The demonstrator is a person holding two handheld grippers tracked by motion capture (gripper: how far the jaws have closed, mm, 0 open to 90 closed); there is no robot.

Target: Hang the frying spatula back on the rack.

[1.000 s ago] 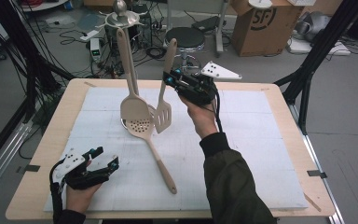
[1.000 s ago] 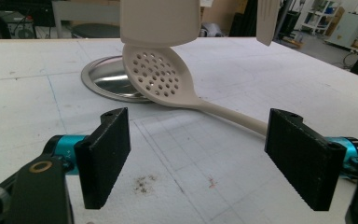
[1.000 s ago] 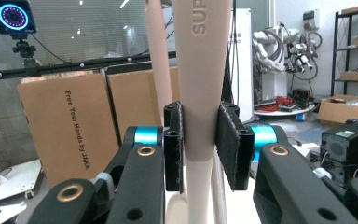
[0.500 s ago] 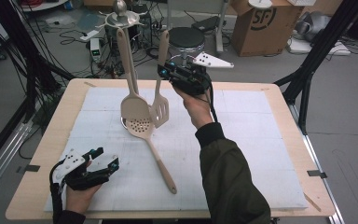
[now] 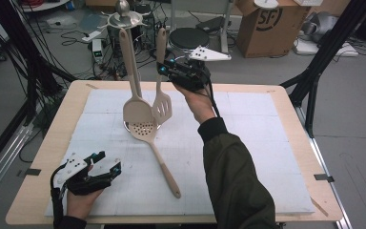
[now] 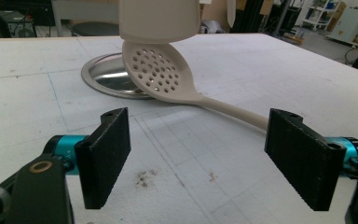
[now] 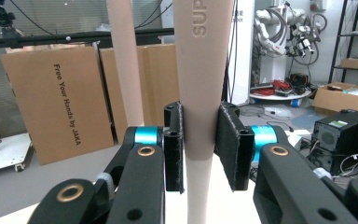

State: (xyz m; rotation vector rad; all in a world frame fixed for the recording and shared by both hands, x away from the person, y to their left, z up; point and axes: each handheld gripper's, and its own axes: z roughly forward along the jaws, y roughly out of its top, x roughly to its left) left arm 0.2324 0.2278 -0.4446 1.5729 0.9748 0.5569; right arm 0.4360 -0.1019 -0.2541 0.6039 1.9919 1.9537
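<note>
The right tongs (image 5: 167, 71) clamp the spatula (image 5: 161, 102); lift it straight so its hole meets the rack (image 5: 122, 18) hook. Left tongs (image 5: 106, 164) are released.

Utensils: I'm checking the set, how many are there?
3: a spatula in the right gripper, a turner hanging on the rack, a skimmer on the table.

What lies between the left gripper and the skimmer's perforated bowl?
Only bare white mat and the skimmer handle, seen between the left gripper's open jaws in its own view.
</note>
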